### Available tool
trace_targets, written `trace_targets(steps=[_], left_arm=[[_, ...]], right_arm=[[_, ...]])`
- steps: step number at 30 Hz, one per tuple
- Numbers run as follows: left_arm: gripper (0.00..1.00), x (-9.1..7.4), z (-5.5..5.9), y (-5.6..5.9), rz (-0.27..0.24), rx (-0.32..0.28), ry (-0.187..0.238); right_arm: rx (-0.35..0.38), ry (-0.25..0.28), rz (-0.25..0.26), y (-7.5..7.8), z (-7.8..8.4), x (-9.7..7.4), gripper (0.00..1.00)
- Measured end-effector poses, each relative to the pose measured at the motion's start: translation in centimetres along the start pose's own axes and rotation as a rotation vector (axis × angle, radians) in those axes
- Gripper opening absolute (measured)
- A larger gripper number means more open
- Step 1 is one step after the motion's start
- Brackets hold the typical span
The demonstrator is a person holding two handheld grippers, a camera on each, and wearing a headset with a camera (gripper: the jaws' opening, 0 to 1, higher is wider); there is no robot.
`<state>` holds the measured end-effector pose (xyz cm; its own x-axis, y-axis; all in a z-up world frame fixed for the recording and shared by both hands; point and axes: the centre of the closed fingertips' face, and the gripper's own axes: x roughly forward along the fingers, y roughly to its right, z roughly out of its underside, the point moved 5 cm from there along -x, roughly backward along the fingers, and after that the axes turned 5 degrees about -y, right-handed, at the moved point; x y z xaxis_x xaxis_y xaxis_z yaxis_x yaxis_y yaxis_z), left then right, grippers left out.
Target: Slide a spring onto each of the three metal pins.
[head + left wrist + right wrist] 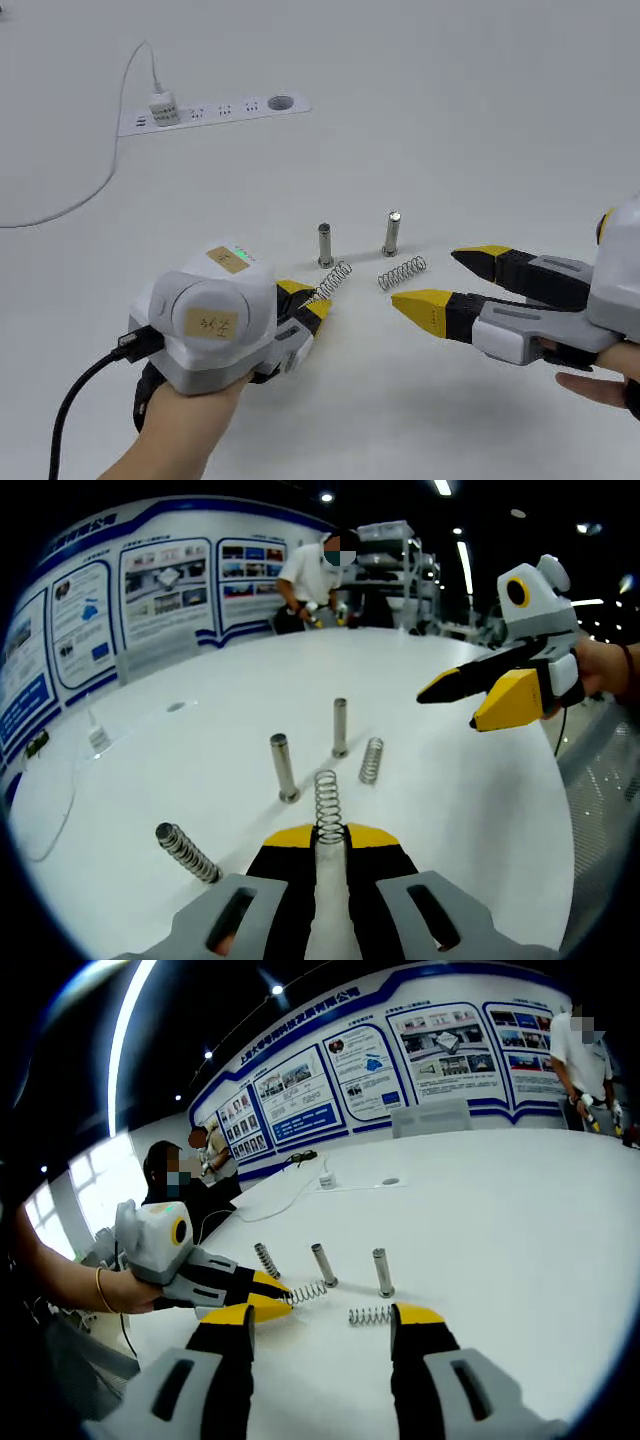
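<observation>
Spring [327, 802] gripped at one end in closed fingers of left gripper [328, 832], before two bare upright pins [325, 245] | second spring [402, 272] lying on worktop [450, 120] | right gripper [425, 278] fingers apart beside it | third pin [185, 850] carries a spring

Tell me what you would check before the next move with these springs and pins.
1. Grip: left gripper shut on held spring: ok.
2. Upright and bare: nearer pin, farther pin: ok.
3. Alignment: held spring over nearer pin's top: not ok, it sits low beside it.
4. Ready: right gripper open by loose spring: ok.
5. Done: third pin already carries a spring: ok.
</observation>
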<state>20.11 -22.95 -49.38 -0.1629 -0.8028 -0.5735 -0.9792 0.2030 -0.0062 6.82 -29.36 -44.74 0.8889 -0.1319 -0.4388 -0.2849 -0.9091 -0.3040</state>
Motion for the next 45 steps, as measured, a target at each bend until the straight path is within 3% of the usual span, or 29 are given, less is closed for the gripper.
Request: trace_targets(steps=[6, 24, 45], left_arm=[[0.1, -1.2, -0.8, 0.7, 0.003, 0.029, 0.05], [0.1, -3.9, -2.6, 1.9, 0.031, -0.005, 0.196], [0.1, -5.1, -3.7, 2.8, 0.055, -0.02, 0.302]], right_arm=[[0.044, 0.018, -0.025, -0.6, -0.6, 0.3, 0.55], [0.153, 0.058, -0.114, -2.7, -1.9, 1.4, 0.45], [0.277, 0.107, -0.193, -4.2, -3.2, 2.9, 0.28]])
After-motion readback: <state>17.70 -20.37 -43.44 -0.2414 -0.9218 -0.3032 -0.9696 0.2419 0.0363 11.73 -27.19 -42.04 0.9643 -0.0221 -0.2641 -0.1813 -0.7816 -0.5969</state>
